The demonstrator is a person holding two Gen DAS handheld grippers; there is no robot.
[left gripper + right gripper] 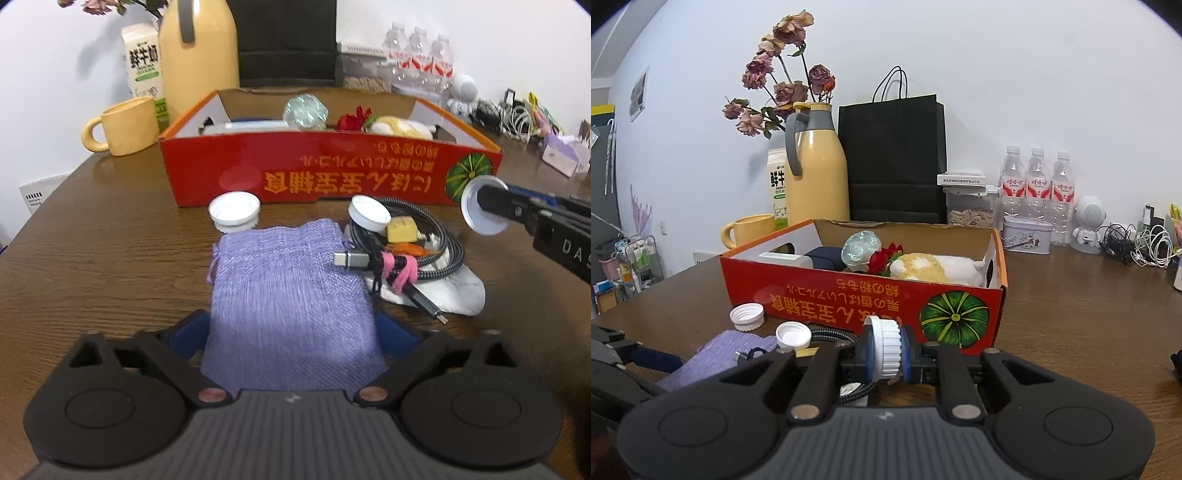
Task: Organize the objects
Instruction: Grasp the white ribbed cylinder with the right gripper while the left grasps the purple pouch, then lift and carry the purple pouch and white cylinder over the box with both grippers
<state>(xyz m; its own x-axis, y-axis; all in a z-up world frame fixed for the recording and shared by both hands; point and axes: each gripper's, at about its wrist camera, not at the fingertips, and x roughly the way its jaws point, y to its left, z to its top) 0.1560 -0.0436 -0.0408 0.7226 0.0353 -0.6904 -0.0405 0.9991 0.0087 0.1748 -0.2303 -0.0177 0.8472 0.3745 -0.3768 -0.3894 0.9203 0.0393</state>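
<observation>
A: Pouch first: the purple knit pouch point(291, 295) lies flat on the wooden table point(92, 258), straight ahead at 12 o'clock from your left gripper point(291, 332). Your jaws stand wide, 1 blue pad point(192, 332) on each side of the pouch's near end; whether they press it, I cannot tell.

B: And your right gripper point(886, 354)?

A: Its jaws are narrow, clamped on a white ribbed cap point(888, 350) held on edge, in front of the red cardboard box point(314, 173).

B: What else do you have on the table?

A: 2 more white caps: 1 point(234, 212) at 11 o'clock of the pouch, open side up, and 1 point(369, 218) at 1 o'clock, resting on a coiled braided cable point(443, 243). The cable, tied with a pink strap point(400, 273), lies at 2 o'clock beside the pouch with a small yellow block point(402, 230) on it.

B: And the box?

A: It already holds a plush toy point(938, 269), a red flower point(884, 258) and an iridescent ball point(860, 245).
</observation>
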